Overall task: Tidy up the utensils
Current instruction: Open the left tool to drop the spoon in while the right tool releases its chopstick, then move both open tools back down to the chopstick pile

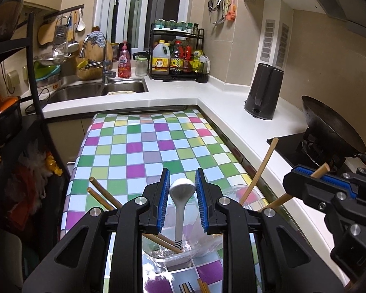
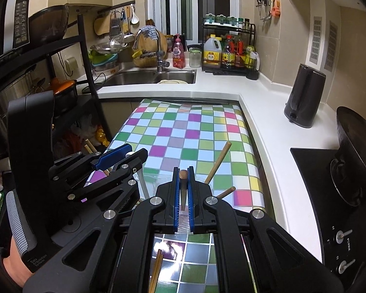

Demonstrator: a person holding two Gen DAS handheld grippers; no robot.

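Note:
A clear plastic container (image 1: 180, 260) stands on the checkered table (image 1: 146, 146) and holds a white spoon (image 1: 181, 193) and several wooden chopsticks (image 1: 105, 195). My left gripper (image 1: 182, 183) is open, its blue pads on either side of the spoon's bowl without touching it. My right gripper (image 2: 183, 174) is shut on a wooden chopstick (image 2: 183, 185), held upright over the container's right side. It shows at the right of the left wrist view (image 1: 322, 174). Two more chopsticks (image 2: 219, 161) lean out of the container.
Loose chopsticks (image 2: 157, 268) and fork tines (image 1: 186, 288) lie on the table near me. A white counter (image 1: 231, 107) wraps behind and right, with a sink (image 1: 97, 90), grey kettle (image 1: 263, 92), wok (image 1: 329, 124) on a stove, and a black shelf (image 2: 61, 73) on the left.

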